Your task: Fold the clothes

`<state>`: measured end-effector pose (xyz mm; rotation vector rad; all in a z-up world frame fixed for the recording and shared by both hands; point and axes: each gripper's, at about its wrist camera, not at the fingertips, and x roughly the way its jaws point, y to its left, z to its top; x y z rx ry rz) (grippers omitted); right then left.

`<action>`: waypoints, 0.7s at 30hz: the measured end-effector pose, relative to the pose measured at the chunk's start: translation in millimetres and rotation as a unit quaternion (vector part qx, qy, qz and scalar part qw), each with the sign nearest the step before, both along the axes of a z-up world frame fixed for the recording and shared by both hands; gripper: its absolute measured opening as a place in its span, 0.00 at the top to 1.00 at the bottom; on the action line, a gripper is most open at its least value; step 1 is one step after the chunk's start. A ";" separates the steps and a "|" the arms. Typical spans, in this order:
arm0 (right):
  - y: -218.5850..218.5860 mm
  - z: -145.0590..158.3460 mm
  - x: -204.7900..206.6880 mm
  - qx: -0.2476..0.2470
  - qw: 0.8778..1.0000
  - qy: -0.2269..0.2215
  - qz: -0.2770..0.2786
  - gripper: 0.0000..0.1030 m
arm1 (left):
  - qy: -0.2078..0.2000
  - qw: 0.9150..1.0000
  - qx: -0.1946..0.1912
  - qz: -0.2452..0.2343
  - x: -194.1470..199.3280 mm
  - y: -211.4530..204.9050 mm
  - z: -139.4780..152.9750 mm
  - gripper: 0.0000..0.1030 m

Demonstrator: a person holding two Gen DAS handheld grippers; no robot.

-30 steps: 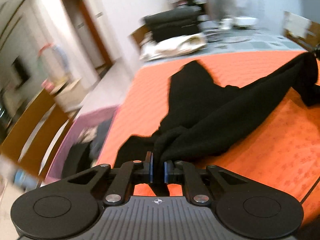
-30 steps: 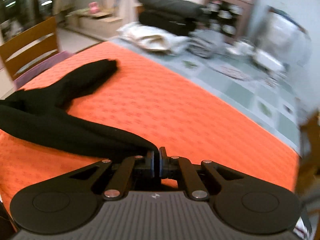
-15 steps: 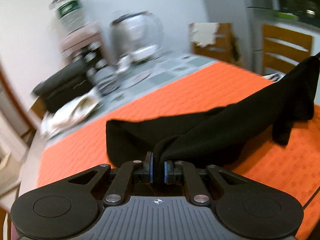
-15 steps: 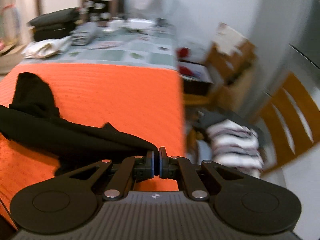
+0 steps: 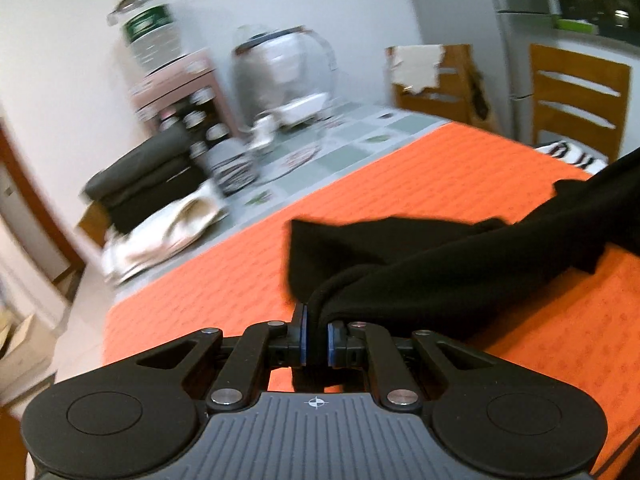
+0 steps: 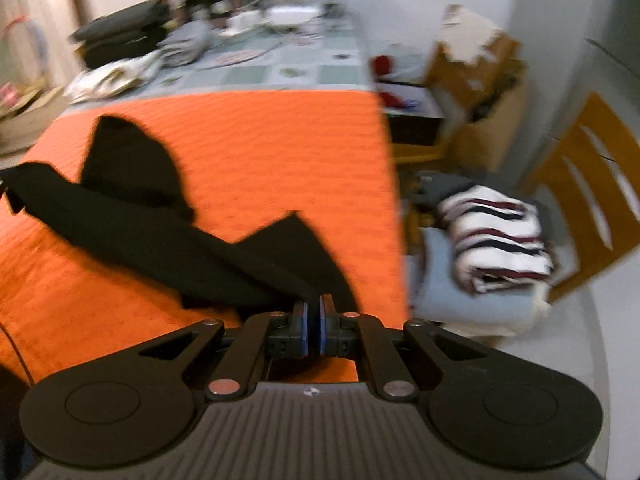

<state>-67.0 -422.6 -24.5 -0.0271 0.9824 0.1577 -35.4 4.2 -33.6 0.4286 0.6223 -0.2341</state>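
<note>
1. Left gripper (image 5: pixel 316 338): blue pads clamped on a bunched edge of the black garment (image 5: pixel 460 264). Fabric runs from the jaws up and to the right, out of the left wrist view at the right edge.
2. Right gripper (image 6: pixel 313 330): pads nearly together, pinching another edge of the black garment (image 6: pixel 168 236). Cloth stretches from the jaws up-left across the orange cloth (image 6: pixel 280 152); one flap lies just ahead-right of the jaws, another lobe further ahead-left.
3. Garment sags between the two grips, partly resting on the orange cloth (image 5: pixel 420 172).
4. Ahead of the left gripper, past the orange cloth: folded dark clothes (image 5: pixel 148 176) stacked over a whitish garment (image 5: pixel 168 232), blurred.
5. Right of the right gripper, off the table edge: striped folded garment (image 6: pixel 496 240) on a pale blue one, beside a wooden chair (image 6: pixel 592 184).
</note>
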 end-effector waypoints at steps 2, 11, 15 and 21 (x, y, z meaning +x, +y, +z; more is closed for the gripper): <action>17.6 1.9 15.6 0.009 0.999 0.011 0.041 0.92 | 0.002 1.000 0.002 0.030 -8.6 18.1 2.8 0.89; 118.4 9.1 74.4 0.039 0.970 0.059 0.232 0.92 | 0.016 0.978 0.004 0.210 -60.4 102.1 11.3 0.89; 167.9 3.6 90.7 0.042 0.950 0.077 0.299 0.92 | 0.032 0.963 0.009 0.268 -87.0 127.4 9.0 0.89; 217.9 -1.0 104.6 0.039 0.927 0.094 0.362 0.89 | 0.062 0.952 -0.023 0.298 -121.1 147.1 0.8 0.82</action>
